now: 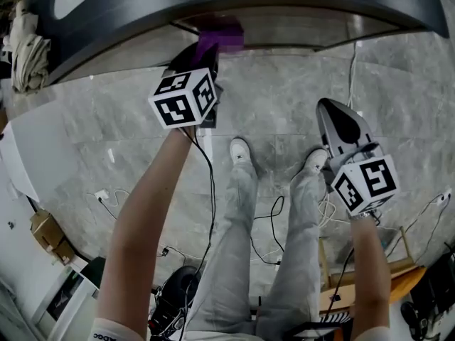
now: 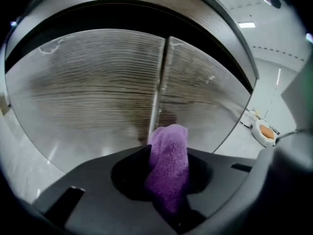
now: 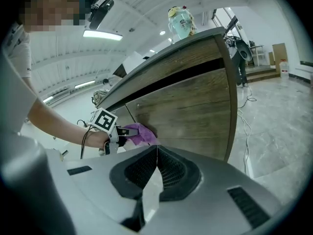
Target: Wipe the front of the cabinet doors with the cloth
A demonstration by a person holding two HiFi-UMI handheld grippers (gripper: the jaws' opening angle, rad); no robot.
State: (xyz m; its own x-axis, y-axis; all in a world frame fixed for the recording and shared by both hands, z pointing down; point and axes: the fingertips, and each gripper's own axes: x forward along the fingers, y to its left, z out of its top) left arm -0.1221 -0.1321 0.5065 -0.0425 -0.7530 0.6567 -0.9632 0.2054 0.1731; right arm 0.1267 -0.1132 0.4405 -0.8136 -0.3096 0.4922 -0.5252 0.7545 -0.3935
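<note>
We hold the left gripper (image 2: pixel 166 180) clamped on the purple cloth (image 2: pixel 168 151). The cloth lies against the cabinet doors (image 2: pixel 93 82) at their seam, below the front edge of the counter (image 3: pixel 166 50). The right gripper (image 3: pixel 155 155) is closed on nothing, well apart from the doors. A bottle (image 3: pixel 182 21) stands at the counter's corner. Cables (image 1: pixel 266 226) cross the floor (image 1: pixel 128 119).

Left gripper (image 1: pixel 210 52): black, marker cube (image 1: pixel 183 98) on top, extended forward on bare arm. Purple cloth (image 1: pixel 220 35) sat at its tip, against cabinet front (image 1: pixel 284 38), just beneath dark countertop edge (image 1: pixel 234 2). Right gripper (image 1: pixel 334 116): light grey, hung lower, apart from cabinet, just beside white shoe (image 1: pixel 316 160). Legs in grey trousers (image 1: pixel 238 247) stood on grey marble floor (image 1: pixel 106 119). Black cables (image 1: pixel 270 226) trailed between legs. Cardboard box (image 1: pixel 48 234) lay far left.
</note>
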